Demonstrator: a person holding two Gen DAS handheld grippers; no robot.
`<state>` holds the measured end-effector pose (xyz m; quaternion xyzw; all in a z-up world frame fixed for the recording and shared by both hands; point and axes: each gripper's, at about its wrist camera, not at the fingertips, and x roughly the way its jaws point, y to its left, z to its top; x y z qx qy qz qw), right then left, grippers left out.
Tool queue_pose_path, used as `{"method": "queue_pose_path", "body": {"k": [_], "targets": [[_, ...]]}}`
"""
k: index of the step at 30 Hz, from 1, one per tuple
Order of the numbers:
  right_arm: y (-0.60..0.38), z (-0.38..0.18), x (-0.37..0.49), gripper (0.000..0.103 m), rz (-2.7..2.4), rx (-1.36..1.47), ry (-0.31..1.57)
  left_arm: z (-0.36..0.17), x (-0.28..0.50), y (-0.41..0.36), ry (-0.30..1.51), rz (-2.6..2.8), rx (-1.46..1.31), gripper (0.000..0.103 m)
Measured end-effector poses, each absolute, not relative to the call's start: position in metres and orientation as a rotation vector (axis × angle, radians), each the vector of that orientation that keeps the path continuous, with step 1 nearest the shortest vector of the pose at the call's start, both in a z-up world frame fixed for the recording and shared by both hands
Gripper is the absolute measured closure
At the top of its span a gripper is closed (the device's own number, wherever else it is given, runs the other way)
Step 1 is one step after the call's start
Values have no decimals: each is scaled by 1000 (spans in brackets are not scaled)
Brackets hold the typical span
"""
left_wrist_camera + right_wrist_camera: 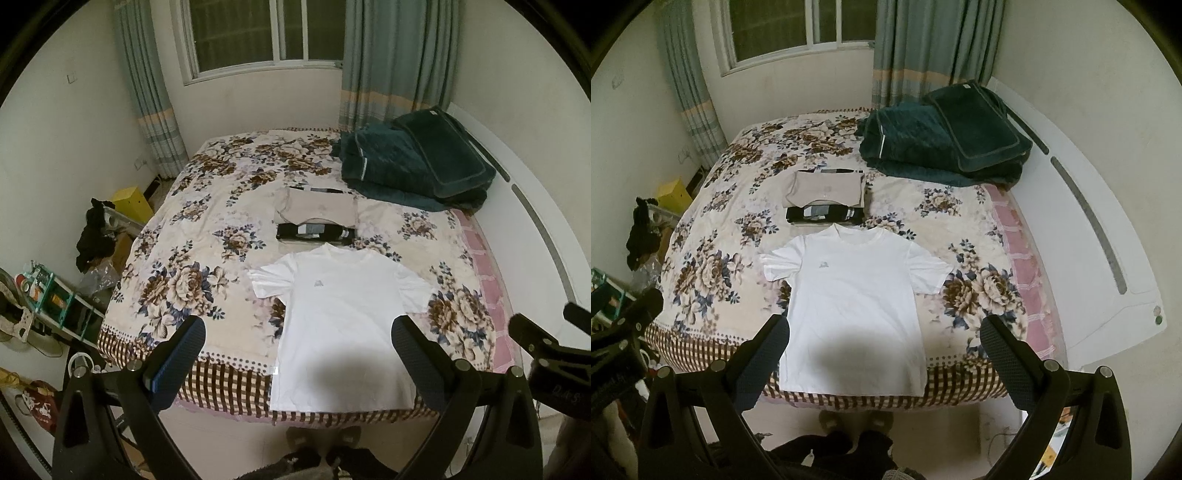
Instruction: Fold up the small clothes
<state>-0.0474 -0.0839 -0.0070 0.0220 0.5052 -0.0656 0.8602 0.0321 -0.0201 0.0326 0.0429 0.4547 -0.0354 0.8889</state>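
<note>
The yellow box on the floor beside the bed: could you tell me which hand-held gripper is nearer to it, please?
Left. The left hand-held gripper hangs open on the side of the white T-shirt nearest the yellow box; the right hand-held gripper, also open, is farther away, toward the pink bed edge.

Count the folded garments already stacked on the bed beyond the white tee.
2 visible: a beige folded top farther back, and a black folded garment between it and the white tee's collar. Others may lie hidden underneath.

Home bedroom. Bed [207,236] with floral cover, folded dark green quilt [413,166] at the headboard end, curtained window [266,33], plain white walls. Clutter on the floor beside the bed: yellow box [132,204], rack of odds and ends [51,295]. Lived-in, not a lab.
</note>
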Motion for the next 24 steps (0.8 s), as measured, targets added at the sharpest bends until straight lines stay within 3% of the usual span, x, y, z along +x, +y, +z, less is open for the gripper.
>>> {"method": "queue_pose_path", "body": {"k": [7,20,22,24], "targets": [[-119,-43,16,0,-278,217,1125,-20,91,-18,899,5,114,0],[-268,-301,136,0,-535,683,1389,-228,215,-39,1117,129,136,0],[-280,-337,156,3,-536,756,1407,-265,230,-43,1159,156,145,0],[-292,-383,174,19,-544,803,1418,-304,244,-50,1205,177,152,0]]}}
